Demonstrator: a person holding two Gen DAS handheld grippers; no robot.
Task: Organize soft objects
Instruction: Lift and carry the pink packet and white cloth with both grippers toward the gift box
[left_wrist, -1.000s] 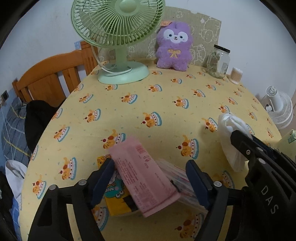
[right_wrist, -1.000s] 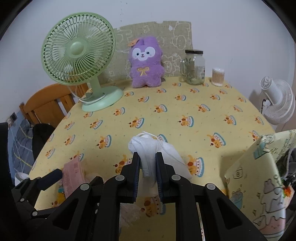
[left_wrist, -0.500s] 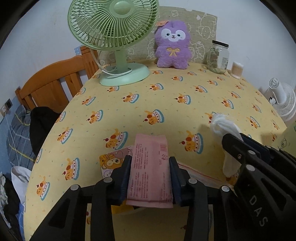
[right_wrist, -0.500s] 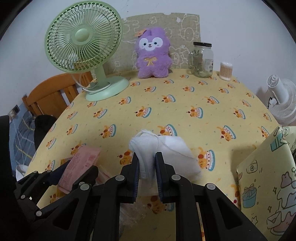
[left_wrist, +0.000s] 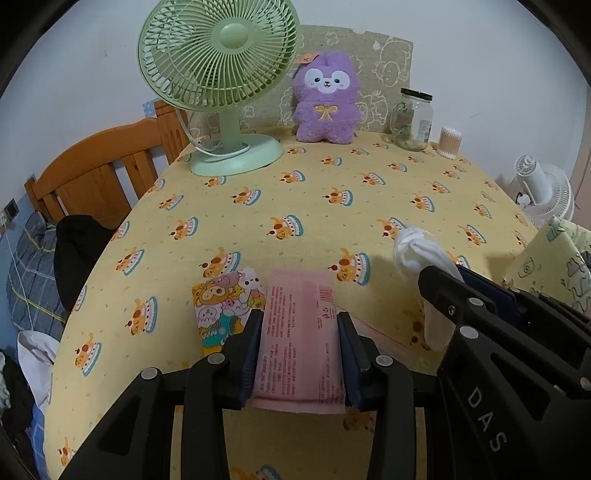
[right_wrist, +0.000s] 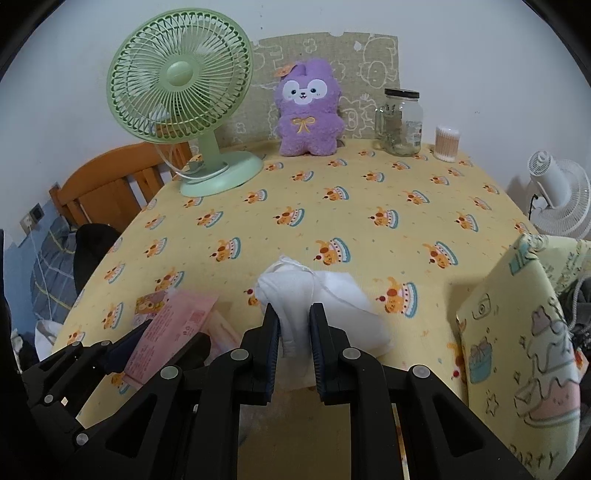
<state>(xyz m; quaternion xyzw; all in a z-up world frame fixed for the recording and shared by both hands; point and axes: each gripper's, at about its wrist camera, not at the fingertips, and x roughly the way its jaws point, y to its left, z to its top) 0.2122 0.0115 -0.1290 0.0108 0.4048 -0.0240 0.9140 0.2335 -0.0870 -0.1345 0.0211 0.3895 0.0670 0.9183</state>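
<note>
My left gripper (left_wrist: 298, 325) is shut on a pink soft packet (left_wrist: 301, 332), held just above the yellow tablecloth (left_wrist: 295, 206). A cartoon-printed tissue pack (left_wrist: 221, 306) lies on the cloth to its left. My right gripper (right_wrist: 293, 319) is shut on a white face mask (right_wrist: 317, 299) that hangs off to the right. In the left wrist view the right gripper (left_wrist: 461, 284) and the white mask (left_wrist: 417, 251) sit at the right. In the right wrist view the pink packet (right_wrist: 170, 328) shows at the lower left. More pink packaging (left_wrist: 384, 332) lies under the held packet.
A green desk fan (left_wrist: 221, 92), a purple plush toy (left_wrist: 327, 99), a glass jar (left_wrist: 412, 118) and a cotton swab tub (left_wrist: 450, 142) stand along the far edge. A yellow cartoon fabric bag (right_wrist: 517, 332) stands at the right. A wooden chair (left_wrist: 103, 170) and a white floor fan (left_wrist: 543, 192) flank the table.
My left gripper closed on the pink packet, straightened it and lifted it off the cartoon pack. The right gripper kept hold of the white mask and barely moved.
</note>
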